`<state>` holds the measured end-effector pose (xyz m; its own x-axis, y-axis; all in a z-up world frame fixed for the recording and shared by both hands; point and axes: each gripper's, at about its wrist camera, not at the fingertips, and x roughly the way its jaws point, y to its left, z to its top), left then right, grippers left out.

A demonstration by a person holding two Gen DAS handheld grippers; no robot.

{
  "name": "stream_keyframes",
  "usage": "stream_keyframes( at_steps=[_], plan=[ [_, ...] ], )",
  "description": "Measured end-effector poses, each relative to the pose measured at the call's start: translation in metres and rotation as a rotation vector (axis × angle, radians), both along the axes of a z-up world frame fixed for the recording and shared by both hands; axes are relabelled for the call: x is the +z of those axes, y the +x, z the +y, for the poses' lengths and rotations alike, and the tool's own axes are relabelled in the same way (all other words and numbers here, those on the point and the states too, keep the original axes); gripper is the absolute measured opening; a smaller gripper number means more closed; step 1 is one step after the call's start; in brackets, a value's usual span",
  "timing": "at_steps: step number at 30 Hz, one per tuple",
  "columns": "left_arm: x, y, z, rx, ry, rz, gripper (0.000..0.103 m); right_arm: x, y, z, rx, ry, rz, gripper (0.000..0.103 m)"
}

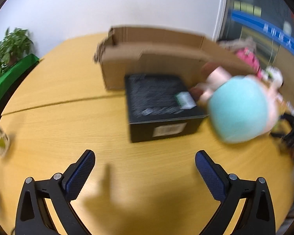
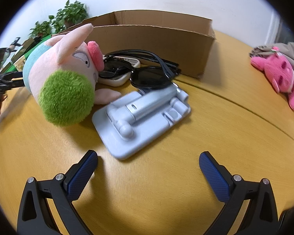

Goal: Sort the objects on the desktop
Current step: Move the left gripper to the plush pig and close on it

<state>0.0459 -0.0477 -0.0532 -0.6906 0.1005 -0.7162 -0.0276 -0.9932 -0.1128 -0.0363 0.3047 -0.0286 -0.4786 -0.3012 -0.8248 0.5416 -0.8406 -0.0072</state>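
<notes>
Right tongs [image 2: 148, 163] wide, empty, w/ phone stand [image 2: 141, 117] flat on bench [image 2: 215, 137] at 12 o'clock; sunglasses [image 2: 147, 74] overlap its far end, plush pig [image 2: 64, 78] touches at 10. Risk: a lift may drag the glasses along. Left tongs [image 1: 145, 163] wide, empty; black box [image 1: 160, 105] at 12, carton [image 1: 147, 56] behind. Open bench at 3.

We see bright, even indoor light and soft shadows on the table [image 1: 68, 129]. The left wrist view is smeared by motion blur; the right is mostly sharp. Both bend and darken at the rims.
</notes>
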Motion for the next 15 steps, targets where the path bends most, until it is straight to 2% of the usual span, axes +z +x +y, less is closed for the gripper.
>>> stream_keyframes(
  at_steps=[3, 8, 11, 15],
  plan=[
    [0.005, 0.008, 0.019, -0.002, 0.013, -0.002, 0.103, 0.003, 0.006, -0.001, -0.054, 0.044, -0.078, 0.103],
    [0.004, 0.003, 0.049, 0.013, -0.007, -0.053, 0.103, 0.001, 0.018, 0.001, -0.106, 0.056, -0.109, 0.103],
    [0.008, 0.0, 0.061, -0.031, 0.042, -0.064, 0.103, 0.001, 0.023, 0.004, -0.14, 0.055, -0.106, 0.103],
    [0.025, 0.005, 0.061, -0.038, 0.119, -0.005, 0.103, 0.002, 0.029, 0.001, -0.141, 0.073, -0.132, 0.103]
  ],
)
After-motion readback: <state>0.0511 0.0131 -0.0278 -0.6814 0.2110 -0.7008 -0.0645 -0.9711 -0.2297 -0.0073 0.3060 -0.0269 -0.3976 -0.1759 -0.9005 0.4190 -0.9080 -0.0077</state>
